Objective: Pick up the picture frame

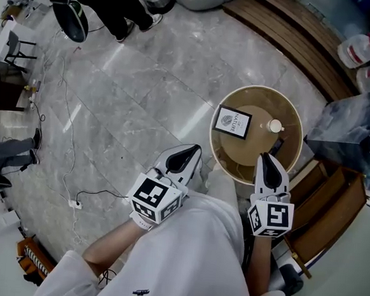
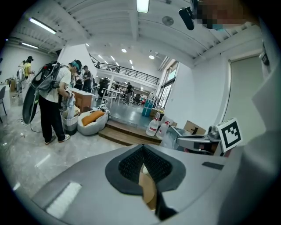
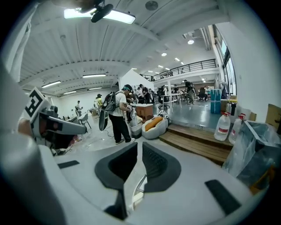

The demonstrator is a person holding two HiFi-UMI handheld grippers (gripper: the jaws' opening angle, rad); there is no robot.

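Observation:
The picture frame [image 1: 232, 122], black-edged with a white print, lies flat on the left part of a round tan table [image 1: 293, 115]. My left gripper [image 1: 194, 150] hovers over the floor just left of the table's near rim, jaws shut and empty; in the left gripper view its pads [image 2: 131, 165] meet at the tip, with tan table showing below. My right gripper [image 1: 264, 157] reaches over the table's near edge, right of the frame, also shut with nothing in it. Neither gripper touches the frame. The right gripper view [image 3: 137, 145] shows only a thin slit between the pads.
A small white round object [image 1: 275, 126] and a dark flat item [image 1: 275, 147] sit on the table right of the frame. Wooden crates [image 1: 324, 206] and a grey bagged bundle [image 1: 358, 135] stand at right. Water jugs [image 1: 362, 49], a wooden step [image 1: 295, 38], floor cables [image 1: 74, 204].

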